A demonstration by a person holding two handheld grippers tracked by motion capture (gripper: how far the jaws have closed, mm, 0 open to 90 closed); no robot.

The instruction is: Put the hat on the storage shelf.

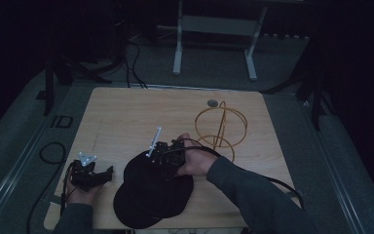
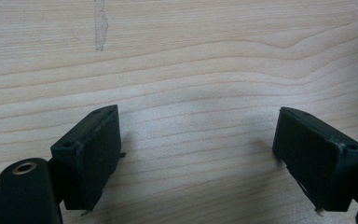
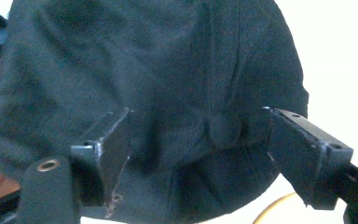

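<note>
We see the right tool [image 3: 193,154] with jaws spread, poised over the black cap [image 1: 153,190] at the desk's [image 1: 126,112] near edge. Left tool [image 2: 196,154] spread over bare wood, left of the cap. Yellow wire stand [image 1: 220,127] sits beyond.

The high view looks forward and down from above the person's side, taking in the whole wooden table [image 1: 126,117]; the left gripper view rides close over bare tabletop, facing down between its jaws (spread apart); the right gripper view sits very near the black cap [image 3: 158,84], which the high view shares beneath the right gripper [image 1: 168,156].
</note>
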